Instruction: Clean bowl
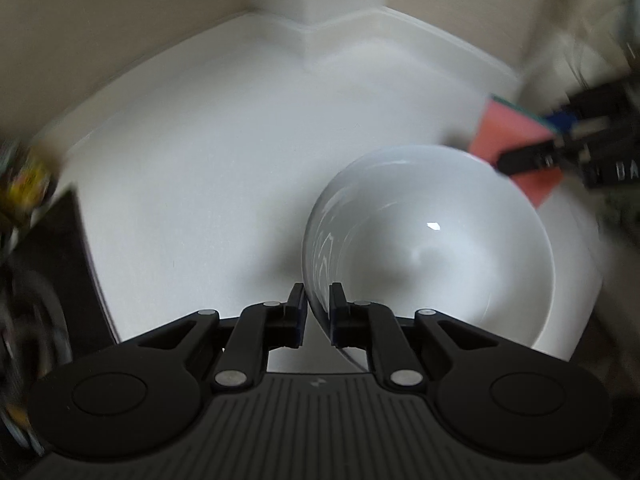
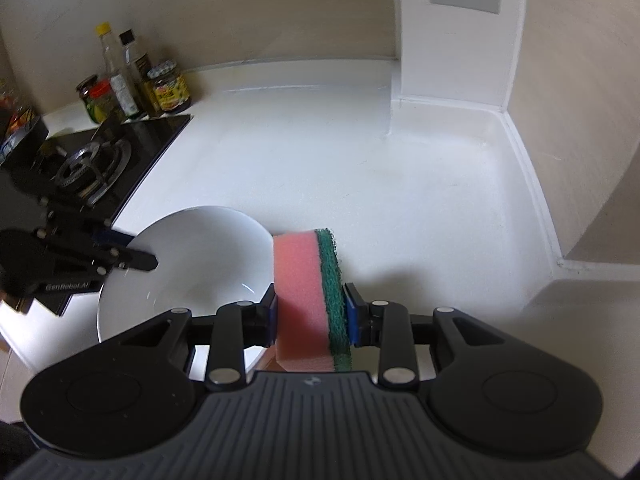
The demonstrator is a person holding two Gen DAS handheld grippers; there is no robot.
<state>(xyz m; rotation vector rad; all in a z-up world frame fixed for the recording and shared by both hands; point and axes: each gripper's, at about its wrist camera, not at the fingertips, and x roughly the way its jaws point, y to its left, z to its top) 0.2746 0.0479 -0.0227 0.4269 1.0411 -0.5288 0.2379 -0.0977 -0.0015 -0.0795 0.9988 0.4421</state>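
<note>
- gripping the near rim of the white bowl (image 1: 432,248), the left gripper (image 1: 318,312) has one finger inside the wall and one outside.
- bowl sits over the white countertop (image 2: 304,160), beside the black stove (image 2: 92,164).
- right gripper (image 2: 310,312) is pinched on a pink and green sponge (image 2: 304,292), just beside the bowl's rim.
- bottles and jars (image 2: 132,84) stand behind the stove.

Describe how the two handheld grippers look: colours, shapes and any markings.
Both the left gripper and the right gripper are matte black, with linkage arms, silver rivets and a ribbed grey base. The right one's finger pads are blue. White lettering on the left reads "GenRobot.AI". No cables or sleeves show.
</note>
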